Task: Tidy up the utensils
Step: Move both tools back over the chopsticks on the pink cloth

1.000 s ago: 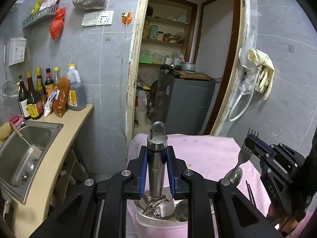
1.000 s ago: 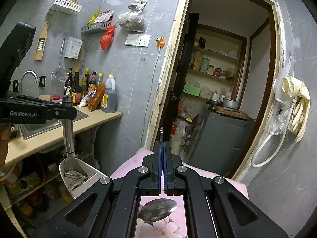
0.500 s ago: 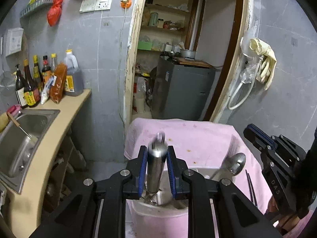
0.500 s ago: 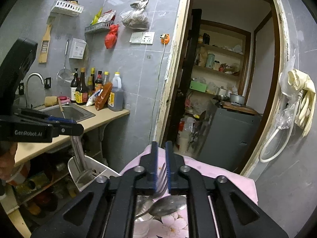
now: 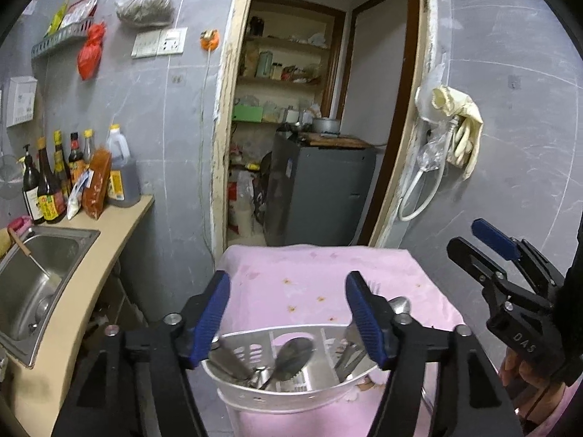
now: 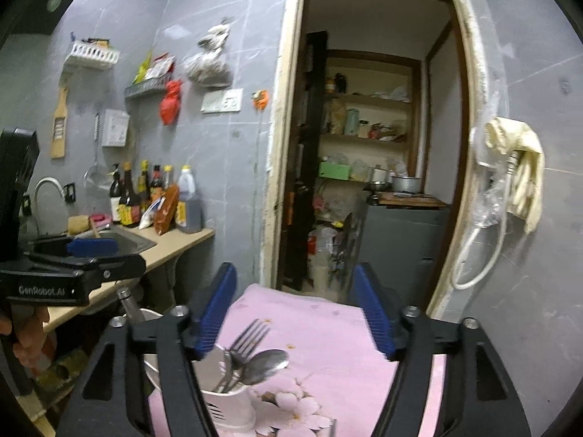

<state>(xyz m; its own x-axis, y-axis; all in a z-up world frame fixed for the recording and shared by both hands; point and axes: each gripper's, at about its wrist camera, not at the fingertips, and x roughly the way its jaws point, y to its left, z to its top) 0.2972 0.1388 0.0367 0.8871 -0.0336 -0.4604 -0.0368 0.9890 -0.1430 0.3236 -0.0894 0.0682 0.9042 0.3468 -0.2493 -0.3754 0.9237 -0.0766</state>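
White plastic holder (image 5: 291, 393) sits below my left tongs (image 5: 288, 313); both tongs' jaws are opening, nothing between them. Beneath my right tongs (image 6: 297, 313), fork (image 6: 247, 338) and spoon (image 6: 267, 362) lean outward; a nudge could tip them out.

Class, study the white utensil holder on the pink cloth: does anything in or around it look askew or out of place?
Nothing is spilled or damaged. The fork and spoon lean at a slant in the utensil holder rather than upright, and a steel handle tilts out at its far left.
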